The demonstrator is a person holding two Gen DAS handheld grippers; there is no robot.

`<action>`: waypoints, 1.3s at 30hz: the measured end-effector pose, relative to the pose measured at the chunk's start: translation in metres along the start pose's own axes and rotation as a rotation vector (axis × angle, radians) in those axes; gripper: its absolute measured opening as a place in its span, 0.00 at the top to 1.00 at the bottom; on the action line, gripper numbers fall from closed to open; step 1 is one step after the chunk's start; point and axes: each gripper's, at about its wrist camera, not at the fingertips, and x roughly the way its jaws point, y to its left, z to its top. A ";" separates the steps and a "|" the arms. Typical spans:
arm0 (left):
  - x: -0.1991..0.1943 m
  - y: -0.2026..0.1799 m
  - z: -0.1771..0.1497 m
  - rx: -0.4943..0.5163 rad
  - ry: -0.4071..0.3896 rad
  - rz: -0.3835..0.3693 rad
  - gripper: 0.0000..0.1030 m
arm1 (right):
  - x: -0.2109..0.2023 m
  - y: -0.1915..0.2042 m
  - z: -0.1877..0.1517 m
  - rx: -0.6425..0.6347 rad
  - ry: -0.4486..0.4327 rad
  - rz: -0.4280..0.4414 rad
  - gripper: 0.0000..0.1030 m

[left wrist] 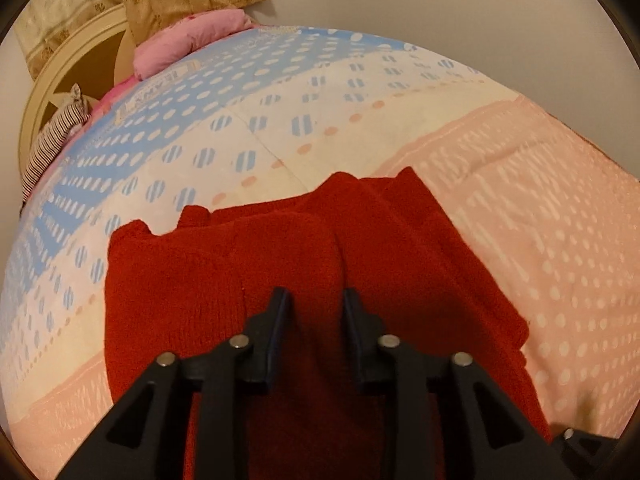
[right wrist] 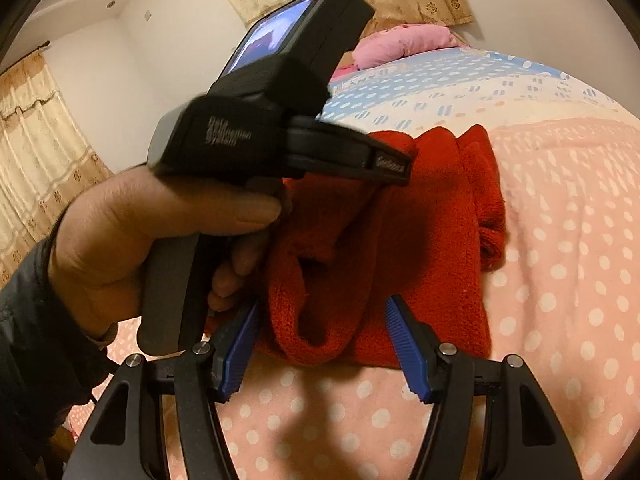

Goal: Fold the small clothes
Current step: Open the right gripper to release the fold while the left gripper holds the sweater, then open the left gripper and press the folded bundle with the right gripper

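A small red knitted sweater [left wrist: 280, 272] lies partly folded on the bed, with a sleeve laid over its body. My left gripper [left wrist: 316, 300] hovers just above its middle, jaws open with a narrow gap and nothing between them. In the right wrist view the sweater [right wrist: 400, 240] lies ahead, its near hem rolled into a loop. My right gripper [right wrist: 322, 312] is open wide at that near hem, empty. The left gripper device [right wrist: 280, 120], held in a hand, sits over the sweater's left side; its fingertips are hidden from this view.
The bed has a pink dotted blanket [right wrist: 560, 280] near me and a blue and white dotted sheet [left wrist: 200, 120] beyond. A pink pillow [left wrist: 188, 40] and a striped cloth [left wrist: 52, 140] lie at the headboard. Curtains [right wrist: 36, 152] and a wall stand behind.
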 end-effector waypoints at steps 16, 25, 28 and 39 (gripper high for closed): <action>-0.059 0.016 0.025 -0.113 -0.196 -0.132 0.93 | -0.060 0.009 0.006 -0.072 -0.135 0.005 0.91; -0.039 -0.003 0.015 -0.153 -0.166 -0.220 0.60 | -0.056 -0.034 -0.018 0.010 -0.058 -0.085 0.93; -0.069 -0.005 0.002 -0.076 -0.274 -0.172 0.42 | -0.058 -0.035 -0.015 -0.004 -0.059 -0.075 0.93; -0.097 0.083 -0.117 -0.282 -0.349 -0.038 0.19 | -0.077 -0.031 0.020 0.008 -0.137 -0.042 0.47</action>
